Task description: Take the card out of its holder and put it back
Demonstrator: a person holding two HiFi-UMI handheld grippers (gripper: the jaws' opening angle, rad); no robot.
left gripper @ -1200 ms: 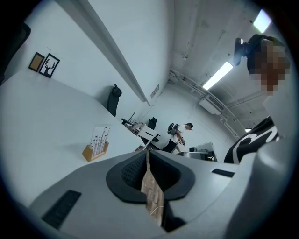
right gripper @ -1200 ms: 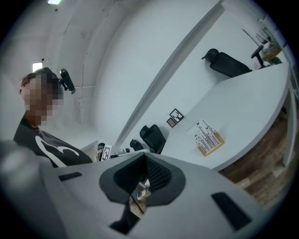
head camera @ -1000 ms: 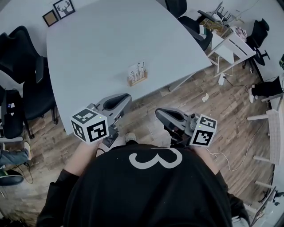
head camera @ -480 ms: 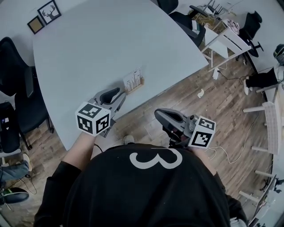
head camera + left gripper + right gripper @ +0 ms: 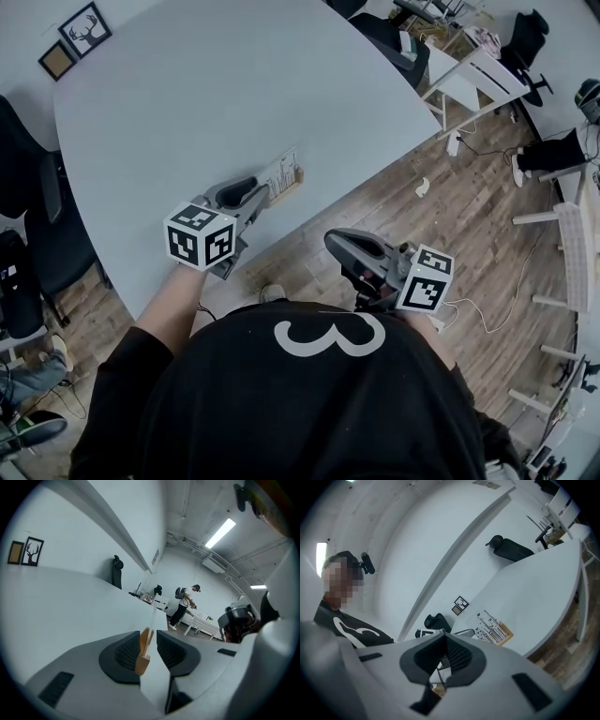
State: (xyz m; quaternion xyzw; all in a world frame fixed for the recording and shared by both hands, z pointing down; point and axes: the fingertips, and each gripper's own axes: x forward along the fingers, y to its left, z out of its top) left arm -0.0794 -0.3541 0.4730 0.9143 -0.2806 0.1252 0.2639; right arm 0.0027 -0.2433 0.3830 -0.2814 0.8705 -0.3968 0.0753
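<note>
A white printed card [image 5: 284, 170] stands upright in a small wooden holder [image 5: 290, 188] near the front edge of the big grey table [image 5: 206, 103]. My left gripper [image 5: 260, 194] is over the table with its tips at the holder's left end. In the left gripper view the jaws stand open, and the holder [image 5: 143, 652] with the card [image 5: 152, 618] edge-on lies in the gap, untouched by the pads. My right gripper [image 5: 335, 243] hangs off the table over the wooden floor, jaws shut and empty [image 5: 444, 636]. From there the card [image 5: 493, 626] shows face-on.
Black office chairs [image 5: 21, 169] stand along the table's left side. Two framed pictures [image 5: 82, 28] sit at its far left corner. A white side table [image 5: 478, 75] and more chairs are at the upper right. A person [image 5: 184, 604] stands far across the room.
My left gripper has moved forward from the table's front edge onto the table, up to the card holder. The right gripper has stayed about where it was.
</note>
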